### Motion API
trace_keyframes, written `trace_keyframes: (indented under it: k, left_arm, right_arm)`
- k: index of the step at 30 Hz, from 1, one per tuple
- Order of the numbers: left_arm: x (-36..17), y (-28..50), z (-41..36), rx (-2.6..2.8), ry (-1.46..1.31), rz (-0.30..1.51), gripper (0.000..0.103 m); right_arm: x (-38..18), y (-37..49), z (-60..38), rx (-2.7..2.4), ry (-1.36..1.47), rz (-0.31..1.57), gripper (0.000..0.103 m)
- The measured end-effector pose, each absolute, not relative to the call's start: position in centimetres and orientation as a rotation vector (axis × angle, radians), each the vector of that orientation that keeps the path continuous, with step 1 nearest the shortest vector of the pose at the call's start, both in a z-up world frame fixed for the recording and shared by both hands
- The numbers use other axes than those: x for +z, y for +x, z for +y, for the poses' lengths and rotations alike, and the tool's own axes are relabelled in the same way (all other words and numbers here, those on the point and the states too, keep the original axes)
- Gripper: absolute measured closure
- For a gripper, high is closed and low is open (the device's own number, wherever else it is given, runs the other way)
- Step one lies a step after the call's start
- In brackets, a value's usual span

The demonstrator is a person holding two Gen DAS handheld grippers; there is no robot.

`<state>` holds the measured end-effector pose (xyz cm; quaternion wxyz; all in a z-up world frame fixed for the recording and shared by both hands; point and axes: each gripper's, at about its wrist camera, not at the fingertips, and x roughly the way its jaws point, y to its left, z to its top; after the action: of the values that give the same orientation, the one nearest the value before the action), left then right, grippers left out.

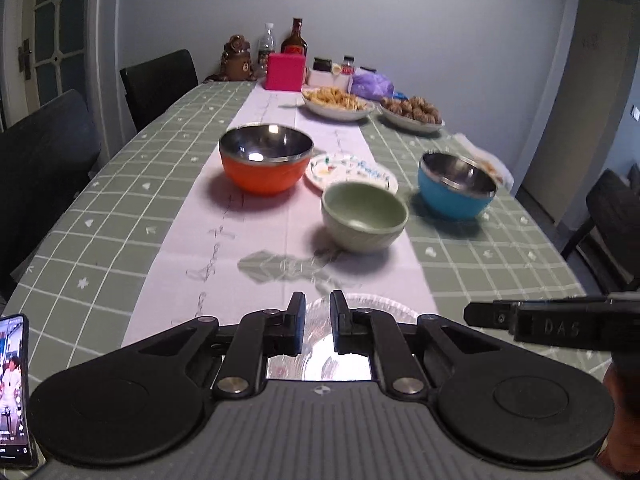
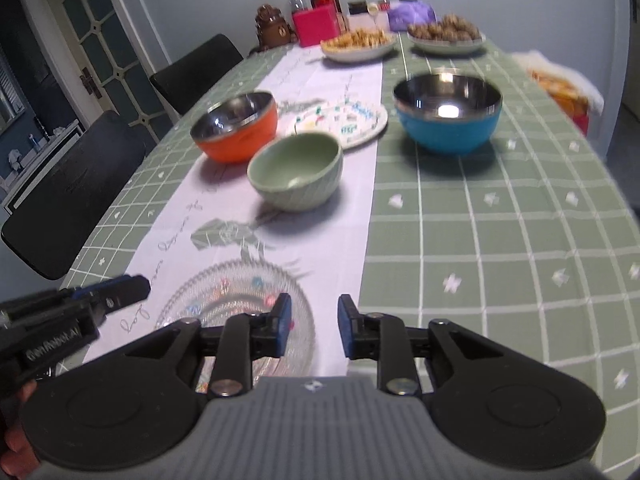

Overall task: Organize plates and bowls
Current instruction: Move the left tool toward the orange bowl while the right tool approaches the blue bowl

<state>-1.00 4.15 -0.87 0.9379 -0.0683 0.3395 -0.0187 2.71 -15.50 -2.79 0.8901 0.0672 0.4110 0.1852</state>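
A clear glass plate [image 2: 224, 292] lies near the table's front edge, on the pale runner; it also shows under my left gripper [image 1: 317, 320]. My left gripper is open and empty just above the plate [image 1: 372, 308]. My right gripper [image 2: 314, 326] is open and empty at the plate's right rim. Further back stand a green ceramic bowl [image 1: 364, 216] [image 2: 296, 172], an orange steel-lined bowl [image 1: 264, 160] [image 2: 236, 128], a blue steel-lined bowl [image 1: 456, 184] [image 2: 448, 112] and a patterned white plate [image 1: 344, 168] [image 2: 344, 118].
Two dishes of food [image 1: 336, 102] [image 1: 412, 114], a pink box [image 1: 285, 72], bottles and jars stand at the far end. A snack bag [image 2: 560, 84] lies at the right edge. A phone [image 1: 14, 388] lies front left. Dark chairs [image 2: 76, 188] line the left side.
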Motion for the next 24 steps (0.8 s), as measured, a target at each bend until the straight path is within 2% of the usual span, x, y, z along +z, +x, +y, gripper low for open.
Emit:
trace_keyframes:
  k: [6, 10, 13, 19, 24]
  left_arm:
    - [1.8, 1.0, 3.3, -0.005, -0.157, 0.592, 0.089]
    - [3.2, 3.0, 2.4, -0.002, -0.182, 0.533, 0.086]
    - [3.7, 4.9, 1.9, -0.027, -0.193, 0.527, 0.083]
    - [4.1, 7.9, 2.0, -0.044, -0.144, 0.510, 0.071]
    - [3.4, 10.8, 2.8, -0.059, -0.148, 0.569, 0.070]
  right_arm:
    - [-0.1, 4.2, -15.9, 0.386, 0.089, 0.791, 0.074]
    - [1.9, 5.6, -16.2, 0.369, 0.073, 0.720, 0.068]
    - [2.7, 6.9, -16.3, 0.340, 0.062, 0.693, 0.068]
    - [3.0, 9.9, -16.4, 0.306, 0.094, 0.684, 0.068]
    - [2.7, 12.8, -16.3, 0.294, 0.128, 0.708, 0.068]
